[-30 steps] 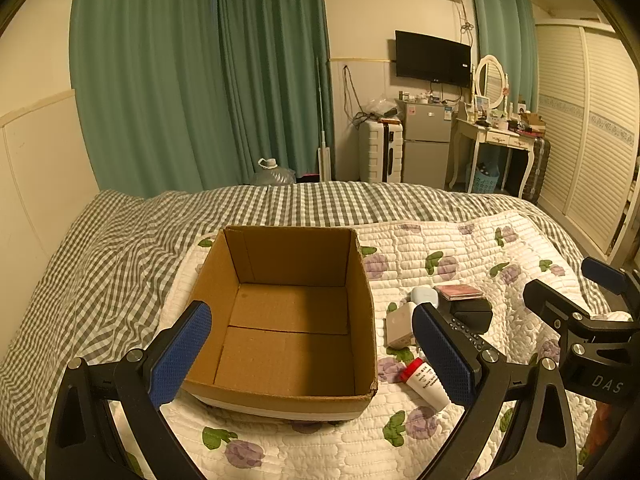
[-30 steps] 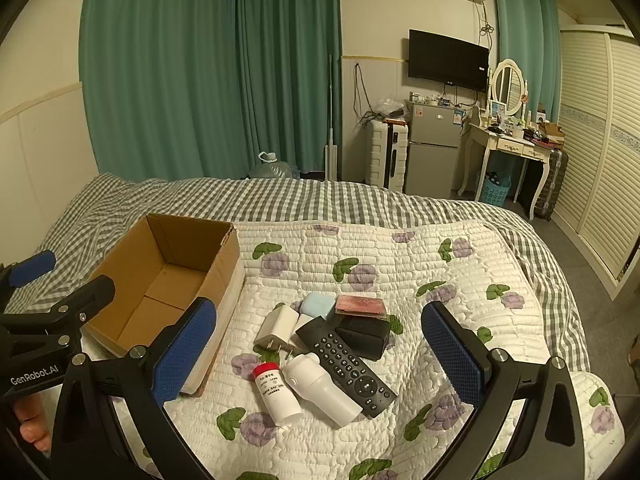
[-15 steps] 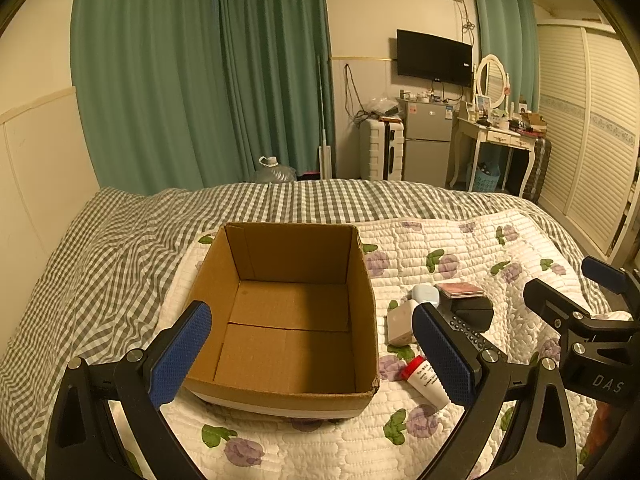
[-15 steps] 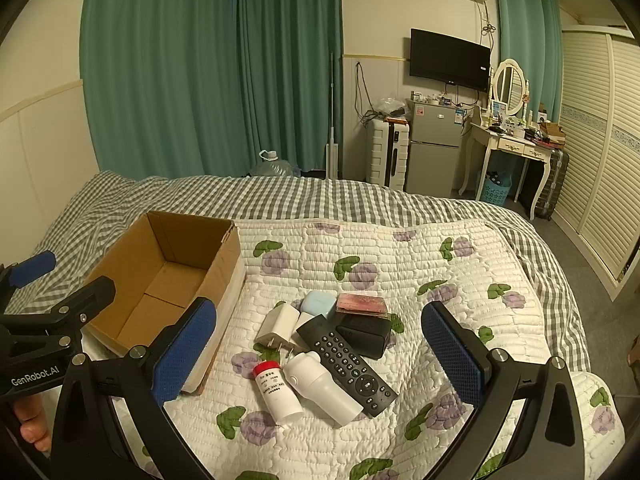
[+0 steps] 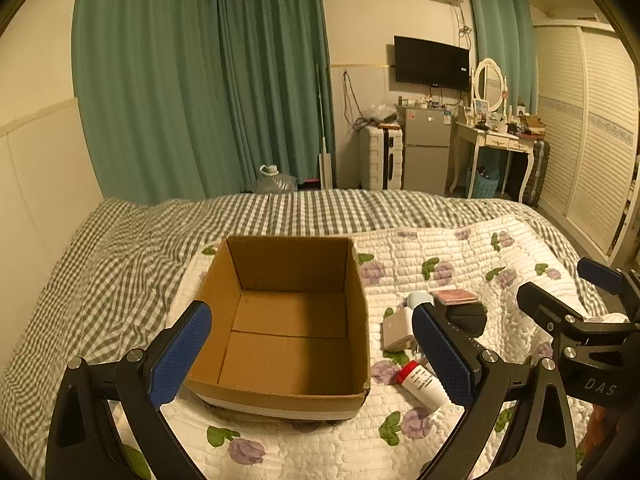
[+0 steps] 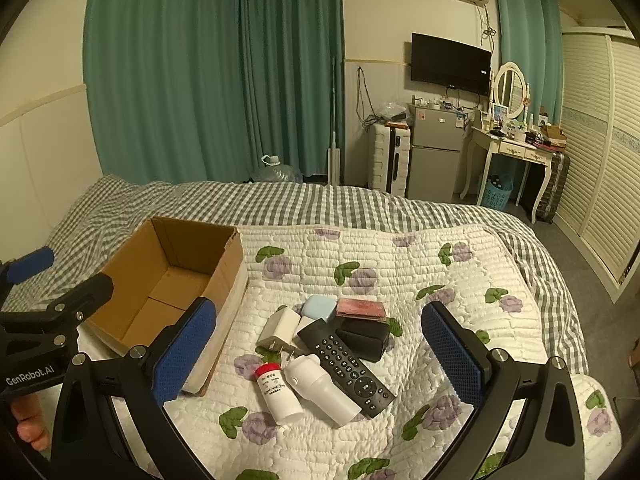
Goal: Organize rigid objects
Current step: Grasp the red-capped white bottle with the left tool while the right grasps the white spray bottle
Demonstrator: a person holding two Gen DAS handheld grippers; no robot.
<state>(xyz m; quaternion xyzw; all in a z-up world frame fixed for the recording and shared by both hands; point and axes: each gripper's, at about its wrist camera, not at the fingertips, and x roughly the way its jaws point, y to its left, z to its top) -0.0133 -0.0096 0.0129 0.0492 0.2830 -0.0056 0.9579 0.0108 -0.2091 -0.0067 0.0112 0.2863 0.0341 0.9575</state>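
Note:
An empty open cardboard box [image 5: 288,320] sits on the floral quilt; it also shows at the left of the right wrist view [image 6: 168,280]. Right of it lies a pile: a black remote [image 6: 346,364], a red-capped white bottle [image 6: 278,390], a white cylinder bottle [image 6: 320,388], a white charger [image 6: 280,326], a light blue case [image 6: 318,308], a pink box [image 6: 360,308] and a black case [image 6: 366,338]. My left gripper [image 5: 312,354] is open above the box's near side. My right gripper [image 6: 320,354] is open above the pile.
The bed has a grey checked blanket [image 6: 360,204] under the quilt [image 6: 440,280]. Green curtains [image 6: 220,80], a suitcase, a small fridge [image 6: 436,152], a dressing table [image 6: 516,148] and a wardrobe stand beyond the bed's far and right edges.

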